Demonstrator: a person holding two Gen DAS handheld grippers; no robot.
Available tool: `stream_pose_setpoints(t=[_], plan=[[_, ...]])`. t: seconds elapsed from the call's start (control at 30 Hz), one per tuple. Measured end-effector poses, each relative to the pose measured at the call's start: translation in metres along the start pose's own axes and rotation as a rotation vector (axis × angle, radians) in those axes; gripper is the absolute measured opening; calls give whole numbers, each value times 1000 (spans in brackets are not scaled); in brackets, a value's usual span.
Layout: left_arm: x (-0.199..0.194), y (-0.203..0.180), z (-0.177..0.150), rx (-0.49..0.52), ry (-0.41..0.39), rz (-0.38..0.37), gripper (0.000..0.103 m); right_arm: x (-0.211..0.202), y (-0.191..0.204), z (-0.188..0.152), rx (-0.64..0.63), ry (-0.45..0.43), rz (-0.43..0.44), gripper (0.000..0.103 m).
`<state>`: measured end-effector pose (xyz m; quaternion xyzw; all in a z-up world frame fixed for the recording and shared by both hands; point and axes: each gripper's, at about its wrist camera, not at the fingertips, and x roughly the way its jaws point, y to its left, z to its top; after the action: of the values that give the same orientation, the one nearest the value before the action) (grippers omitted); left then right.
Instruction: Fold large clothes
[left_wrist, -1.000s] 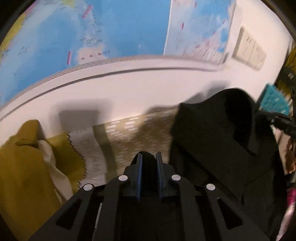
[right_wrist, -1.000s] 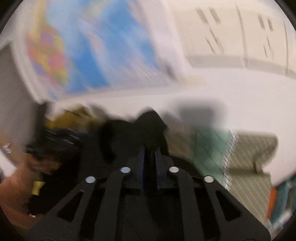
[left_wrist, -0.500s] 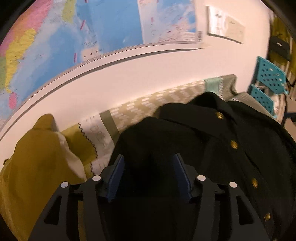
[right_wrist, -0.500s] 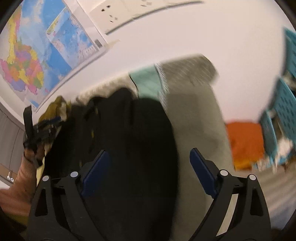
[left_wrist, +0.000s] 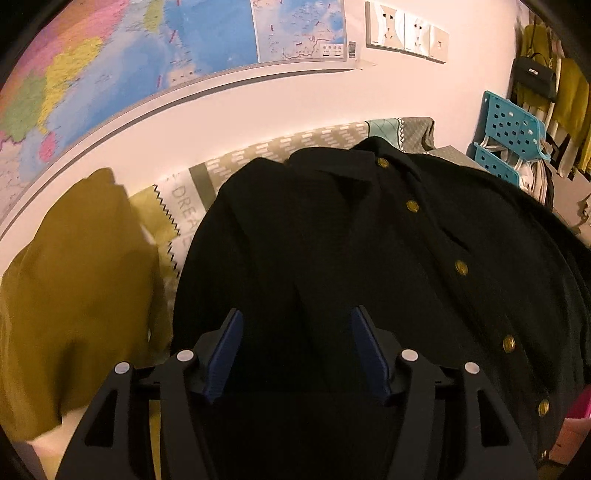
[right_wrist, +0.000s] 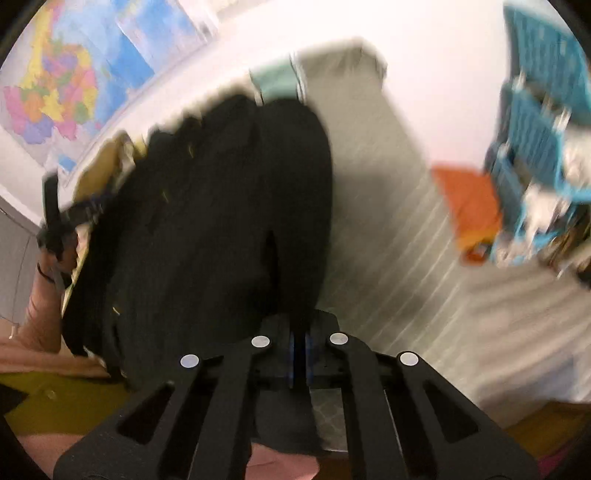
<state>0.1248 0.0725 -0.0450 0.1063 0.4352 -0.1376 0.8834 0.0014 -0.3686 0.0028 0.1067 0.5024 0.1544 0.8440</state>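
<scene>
A black button-front garment (left_wrist: 362, 258) with gold buttons lies spread on the patterned bed cover (left_wrist: 280, 151). My left gripper (left_wrist: 297, 332) is open, its blue pads apart over the garment's near left part, holding nothing. In the blurred right wrist view the same black garment (right_wrist: 221, 206) lies to the left on the bed. My right gripper (right_wrist: 300, 347) is shut on the garment's near right edge, with black fabric between the pads. The left gripper (right_wrist: 59, 221) shows at the far left of that view.
A mustard yellow garment (left_wrist: 77, 288) lies heaped left of the black one. A wall with maps (left_wrist: 147, 55) runs behind the bed. Blue plastic crates (left_wrist: 509, 136) and hanging clothes stand at the right. An orange item (right_wrist: 465, 206) lies beyond the bed's right side.
My left gripper opened, let go of the garment and drew back. My right gripper opened, then closed on the garment's right edge. The garment now lies spread on the bed.
</scene>
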Motion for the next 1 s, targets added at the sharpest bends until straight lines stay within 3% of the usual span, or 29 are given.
stream_pose_setpoints(t=[0.07, 0.13, 0.2, 0.27, 0.33, 0.43, 0.47, 0.53, 0.57, 0.6, 0.67, 0.77, 0.83, 0.87, 0.9, 0.97, 1.0], plan=[[-6, 3, -8, -4, -6, 20, 61, -37, 10, 24, -44, -90, -96, 3], [-9, 7, -16, -20, 0, 26, 61, -65, 16, 48, -87, -183, -252, 2], [-8, 13, -23, -44, 12, 32, 61, -73, 10, 66, -68, -233, -308, 2], [-5, 19, -30, -64, 27, 51, 61, -56, 7, 75, -82, -217, -341, 3], [-4, 26, -37, -72, 45, 81, 61, -20, -6, 76, -75, -142, -388, 3], [-3, 37, -47, -89, 71, 95, 61, 25, -35, 60, 8, -13, -313, 6], [-5, 39, -49, -91, 71, 97, 61, 34, -42, 53, 23, 9, -322, 14], [-9, 44, -52, -94, 69, 95, 61, 37, -52, 38, 57, 20, -280, 39], [-13, 43, -52, -98, 63, 88, 61, 27, -55, 29, 74, -15, -264, 66], [-16, 44, -51, -98, 55, 80, 61, 19, -56, 24, 85, -51, -264, 86], [-24, 41, -47, -95, 26, 65, 61, -9, -64, 6, 114, -125, -288, 92], [-30, 33, -35, -100, -8, 26, 61, -26, -79, -19, 166, -129, -228, 96], [-31, 23, -27, -87, -27, -4, 61, -22, -89, -31, 179, -95, -244, 96], [-31, 17, -24, -74, -34, -9, 61, -15, -93, -38, 181, -59, -277, 86], [-29, 11, -20, -63, -38, -13, 61, -11, -96, -41, 184, -44, -282, 51], [-26, -1, -14, -47, -35, -36, 61, -3, -103, -44, 213, -6, -245, 7], [-25, -7, -11, -39, -34, -47, 61, -7, -104, -40, 217, -12, -291, 6]])
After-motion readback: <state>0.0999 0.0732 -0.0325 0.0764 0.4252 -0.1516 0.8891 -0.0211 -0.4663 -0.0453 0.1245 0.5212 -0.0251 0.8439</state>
